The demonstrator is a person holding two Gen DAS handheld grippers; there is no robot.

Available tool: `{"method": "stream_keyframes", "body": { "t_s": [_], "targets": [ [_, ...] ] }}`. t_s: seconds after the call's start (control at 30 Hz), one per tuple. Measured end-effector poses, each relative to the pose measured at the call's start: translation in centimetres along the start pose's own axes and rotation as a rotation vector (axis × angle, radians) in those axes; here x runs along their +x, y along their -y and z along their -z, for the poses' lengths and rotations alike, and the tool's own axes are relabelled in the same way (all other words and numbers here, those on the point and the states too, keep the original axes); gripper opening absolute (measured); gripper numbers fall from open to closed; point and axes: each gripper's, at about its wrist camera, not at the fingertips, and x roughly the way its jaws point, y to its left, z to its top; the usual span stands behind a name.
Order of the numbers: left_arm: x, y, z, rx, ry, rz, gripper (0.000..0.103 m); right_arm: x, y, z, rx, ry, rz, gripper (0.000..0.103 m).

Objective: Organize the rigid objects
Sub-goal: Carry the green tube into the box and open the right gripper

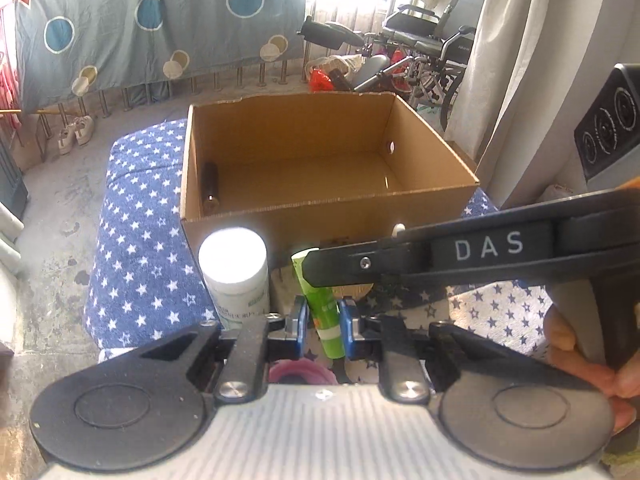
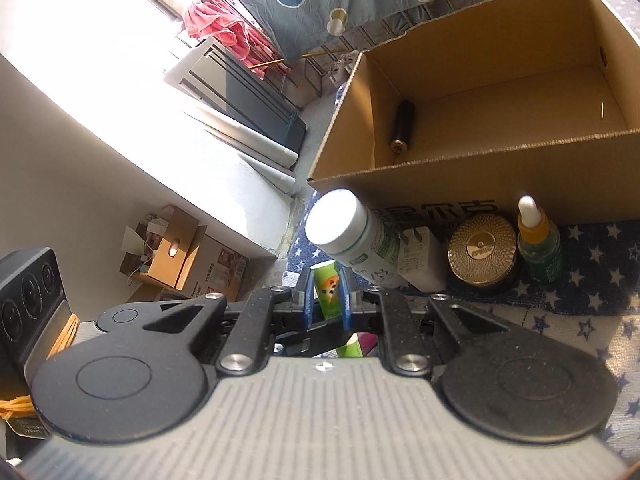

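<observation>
A green tube (image 1: 322,308) stands upright between the blue pads of my left gripper (image 1: 323,322), which is shut on its lower part. My right gripper (image 1: 310,268) comes in from the right and clamps the tube's top end. In the right wrist view the same green tube (image 2: 327,288) sits pinched between the pads of my right gripper (image 2: 327,298). Behind it is an open cardboard box (image 1: 328,216) with a dark cylinder (image 1: 210,188) lying inside at the left. A white bottle (image 1: 236,272) stands left of the tube.
In front of the box (image 2: 480,168) stand the white bottle (image 2: 352,236), a white charger (image 2: 420,256), a gold-lidded jar (image 2: 482,254) and a green dropper bottle (image 2: 538,244), all on a star-patterned blue cloth (image 1: 136,240). A hand (image 1: 580,360) grips the right gripper's handle.
</observation>
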Motion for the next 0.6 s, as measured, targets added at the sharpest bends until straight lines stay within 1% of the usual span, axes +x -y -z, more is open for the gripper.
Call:
{"method": "stream_keyframes", "body": {
  "t_s": [0.13, 0.23, 0.33, 0.43, 0.6],
  "targets": [
    [-0.6, -0.8, -3.9, 0.002, 0.022, 0.011, 0.018, -0.9, -1.0, -4.0, -0.024, 0.035, -0.009, 0.012],
    [0.6, -1.8, -6.8, -0.001, 0.003, 0.011, 0.018, -0.2, -0.3, -7.4, -0.003, 0.025, -0.005, 0.012],
    [3.4, -3.0, -9.6, -0.016, -0.047, 0.008, 0.018, 1.6, 1.3, -10.7, 0.045, -0.012, 0.002, 0.012],
    [7.0, -4.4, -11.5, -0.036, -0.107, 0.008, 0.018, 4.1, 3.6, -13.5, 0.1, -0.058, 0.019, 0.012],
    [13.2, -6.2, -14.0, -0.059, -0.208, -0.012, 0.018, 9.2, 7.7, -16.7, 0.18, -0.134, 0.066, 0.012]
  ]
}}
